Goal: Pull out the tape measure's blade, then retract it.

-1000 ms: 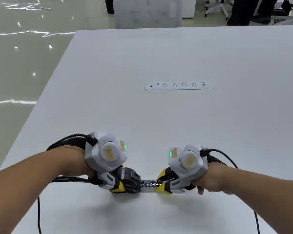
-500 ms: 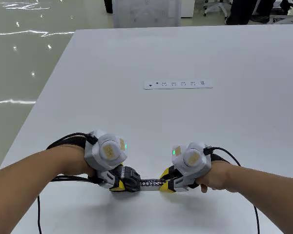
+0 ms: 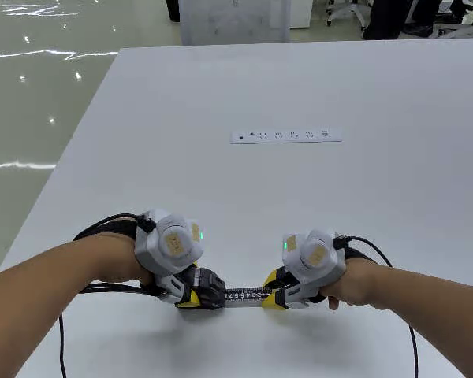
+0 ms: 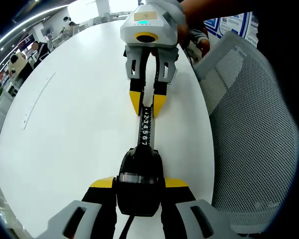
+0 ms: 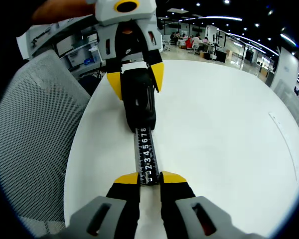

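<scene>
R gripper (image 3: 273, 298) moved further from L gripper (image 3: 191, 297); more blade (image 5: 145, 154) out.
L clamps case (image 4: 139, 179), R pinches blade tip; I keep pull straight, in line w/ case.

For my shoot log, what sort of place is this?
Probably an open-plan office or lab: a big white table with a power strip, a mesh office chair beside it, a glossy floor, and distant desks with people under ceiling lights.
</scene>
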